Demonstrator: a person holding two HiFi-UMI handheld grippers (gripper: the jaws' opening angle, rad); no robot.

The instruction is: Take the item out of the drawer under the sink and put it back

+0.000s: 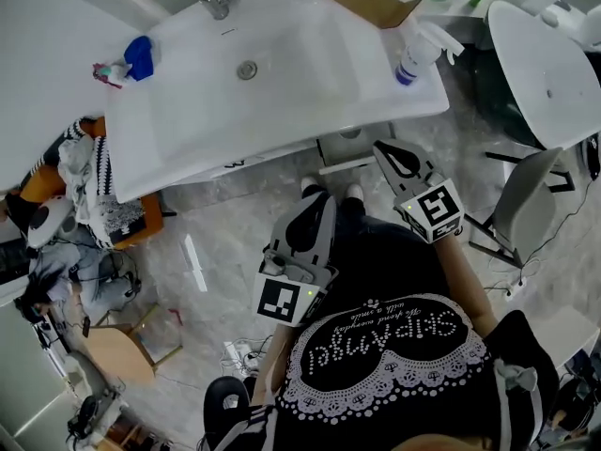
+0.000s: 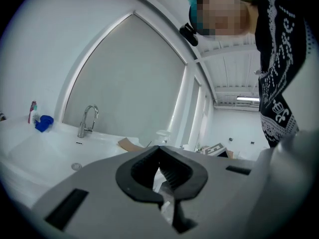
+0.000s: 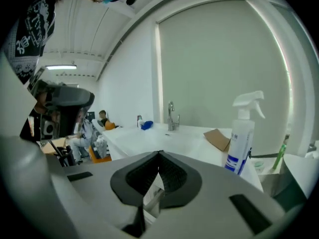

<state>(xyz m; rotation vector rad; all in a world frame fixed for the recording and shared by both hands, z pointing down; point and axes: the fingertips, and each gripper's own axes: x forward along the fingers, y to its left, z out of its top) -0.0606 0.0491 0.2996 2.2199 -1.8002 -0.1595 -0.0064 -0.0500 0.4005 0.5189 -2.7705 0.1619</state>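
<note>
We are holding both grippers out ahead of us at about the height of the sink's (image 1: 282, 132) rim, and neither one is carrying anything. The left gripper (image 1: 317, 201) is pointing toward the basin with its jaws pressed together, tip against tip, and its own view shows only the countertop and the faucet (image 2: 87, 120) beyond them. The right gripper (image 1: 382, 147) is likewise clenched on nothing. A spray bottle (image 3: 242, 133) is standing ahead of its tips and off to its right, with a piece of cardboard (image 3: 218, 139) lying just past them.

The item itself is showing in no view. We are judging that it is sitting inside the drawer, whose white front (image 1: 355, 148) seems to be lying just ahead of and beneath the right gripper's tips, tucked under the sink's edge and not pulled out. We cannot tell whether we are at the start of the task or at its end. If we are starting, the next move calls for lowering a gripper beneath the rim, spreading its jaws and catching the drawer's front edge squarely before pulling.
</note>
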